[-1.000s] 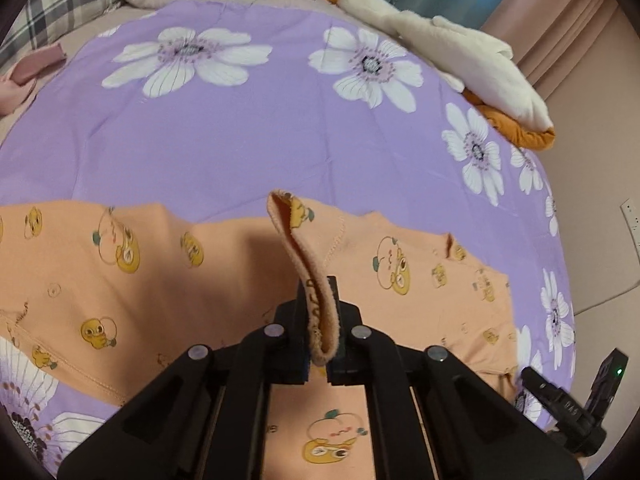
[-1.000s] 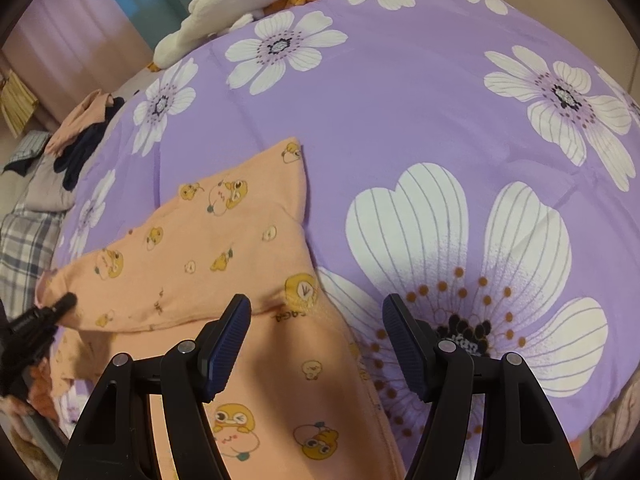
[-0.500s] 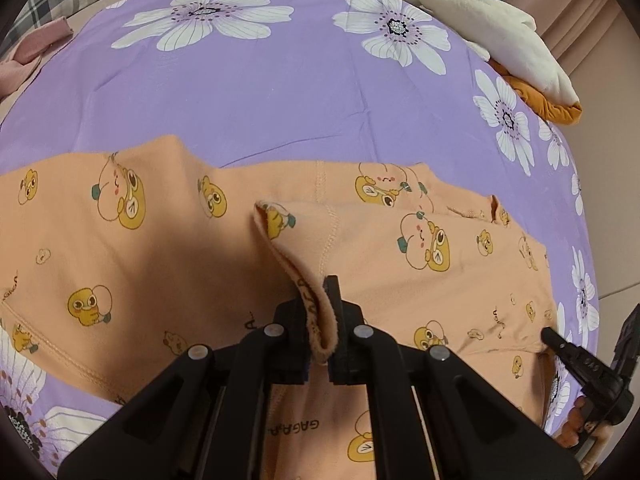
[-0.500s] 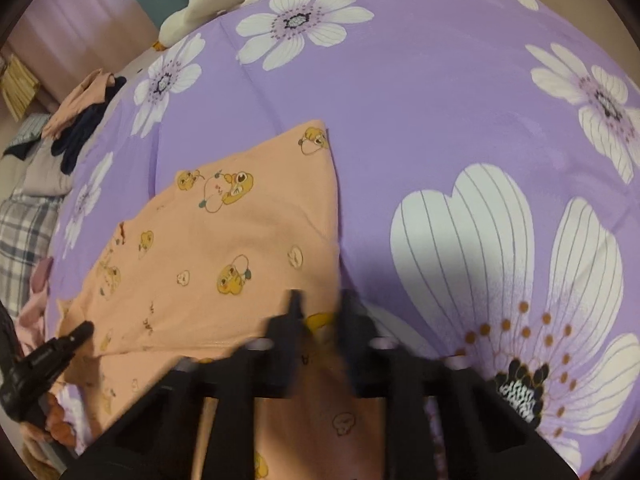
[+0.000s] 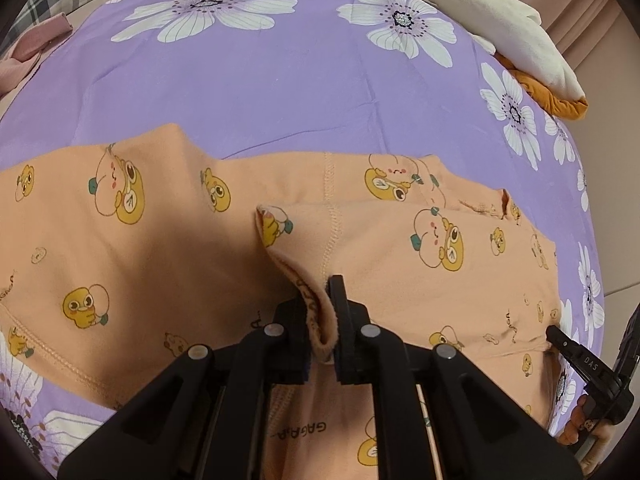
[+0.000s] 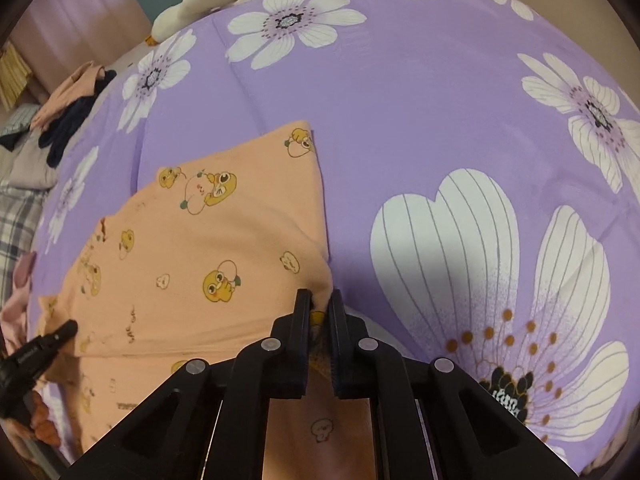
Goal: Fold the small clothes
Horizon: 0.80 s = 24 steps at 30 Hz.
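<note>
Carry both pinched edges across evenly and lay them flat so the fold on the orange garment [image 5: 152, 248], spread on the purple bedspread [image 5: 280, 92], stays square. Your left gripper [image 5: 322, 312] is easing open, hem fold between its fingers. Your right gripper [image 6: 319, 312] is clamped on the garment's edge.

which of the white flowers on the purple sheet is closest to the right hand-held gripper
The very large flower just right of the right hand-held gripper, the only one with orange-brown dots around a dark centre. The other flowers lie farther up the purple sheet.
</note>
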Motion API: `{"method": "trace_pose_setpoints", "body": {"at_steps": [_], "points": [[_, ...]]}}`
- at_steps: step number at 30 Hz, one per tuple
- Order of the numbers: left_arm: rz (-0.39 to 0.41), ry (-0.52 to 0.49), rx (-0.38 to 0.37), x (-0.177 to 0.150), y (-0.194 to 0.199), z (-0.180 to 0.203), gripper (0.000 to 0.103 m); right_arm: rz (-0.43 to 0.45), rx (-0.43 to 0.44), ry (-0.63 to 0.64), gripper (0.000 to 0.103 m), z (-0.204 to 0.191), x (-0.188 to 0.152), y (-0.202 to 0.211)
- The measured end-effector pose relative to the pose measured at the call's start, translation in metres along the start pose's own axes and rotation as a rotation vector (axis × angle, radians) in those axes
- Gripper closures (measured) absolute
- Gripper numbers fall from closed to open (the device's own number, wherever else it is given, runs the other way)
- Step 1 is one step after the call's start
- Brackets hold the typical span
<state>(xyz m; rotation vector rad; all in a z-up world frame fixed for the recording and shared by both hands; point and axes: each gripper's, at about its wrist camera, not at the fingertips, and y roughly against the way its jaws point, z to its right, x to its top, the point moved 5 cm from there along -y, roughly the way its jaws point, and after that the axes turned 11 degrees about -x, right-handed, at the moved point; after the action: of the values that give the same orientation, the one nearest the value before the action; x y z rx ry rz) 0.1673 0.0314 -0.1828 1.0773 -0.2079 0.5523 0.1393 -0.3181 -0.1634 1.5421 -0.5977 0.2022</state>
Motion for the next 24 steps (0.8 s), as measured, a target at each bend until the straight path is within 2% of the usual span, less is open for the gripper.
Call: {"method": "trace_pose_setpoints", "body": {"at_steps": [6, 11, 24], "points": [[0.010, -0.017, 0.016, -0.0022, -0.0017, 0.0016, 0.092, 0.006, 0.023, -0.015, 0.095, 0.0021, -0.0027, -0.0020], [0.012, 0.019, -0.017, -0.0016, -0.0017, -0.0036, 0.092, 0.008, 0.021, -0.017, 0.095, 0.0028, -0.0034, -0.0019], [0.029, 0.023, -0.022, -0.0048, -0.0002, -0.0030, 0.091, 0.015, 0.017, -0.016, 0.095, 0.0016, -0.0040, -0.0018]]}}
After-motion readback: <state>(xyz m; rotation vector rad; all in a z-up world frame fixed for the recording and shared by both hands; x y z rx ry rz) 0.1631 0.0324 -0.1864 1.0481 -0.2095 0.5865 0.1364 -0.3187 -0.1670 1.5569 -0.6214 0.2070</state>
